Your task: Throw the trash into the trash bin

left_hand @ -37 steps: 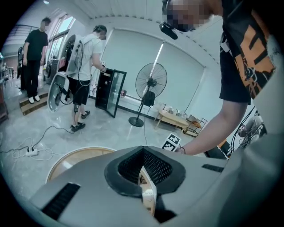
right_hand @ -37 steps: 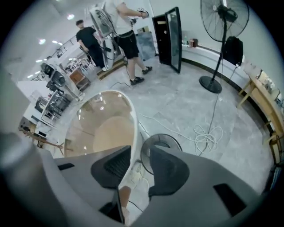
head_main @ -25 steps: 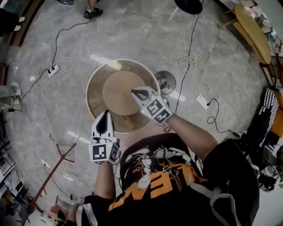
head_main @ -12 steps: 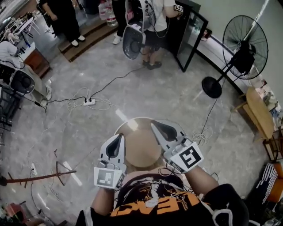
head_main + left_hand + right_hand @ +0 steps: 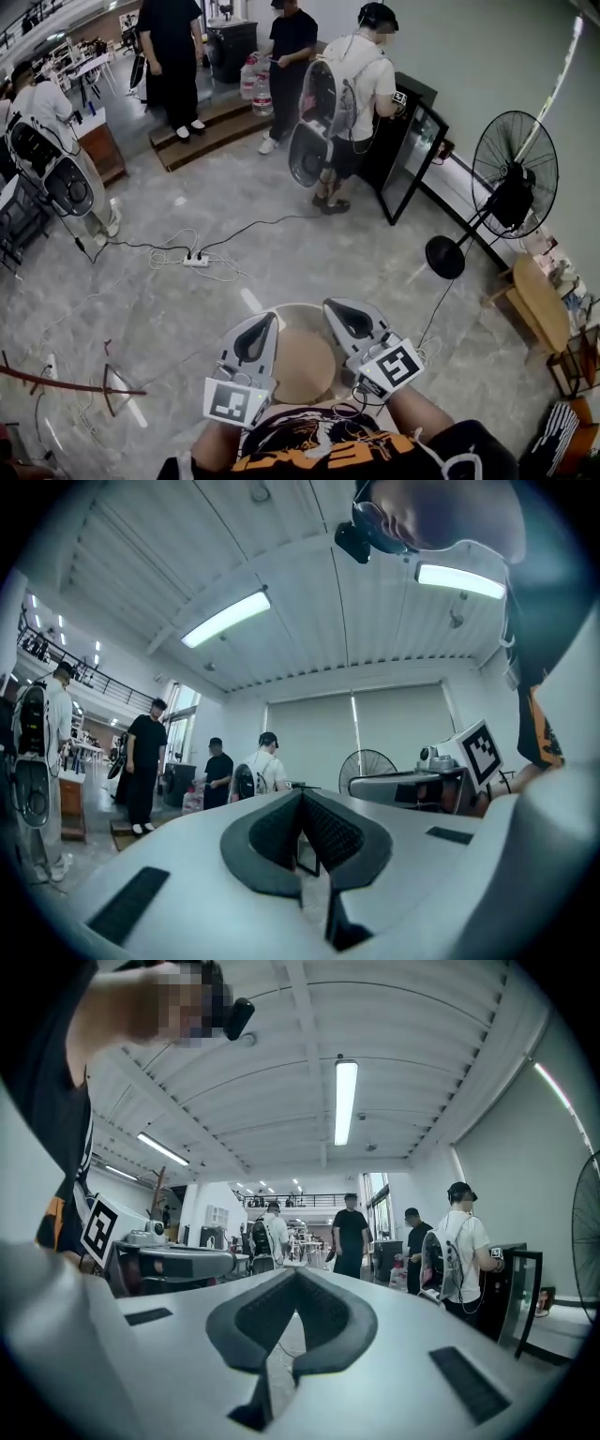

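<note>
A round tan bin with a flat inner lid stands on the floor just in front of the person, partly hidden by both grippers. Above its left side my left gripper is held up, pointing forward, its jaws shut with nothing between them. Beside it, over the bin's right side, my right gripper is likewise shut and holds nothing. The left gripper view shows the left gripper with tips meeting against the open room. The right gripper looks the same in its own view. No trash shows in any view.
Several people stand at the far end near a black glass-door cabinet. A standing fan is at the right, with a wooden table below it. A power strip and cables lie on the grey stone floor.
Both grippers rose from pointing down over the bin to pointing level into the room. The head view tilted up, so the bin slid to the bottom edge.
</note>
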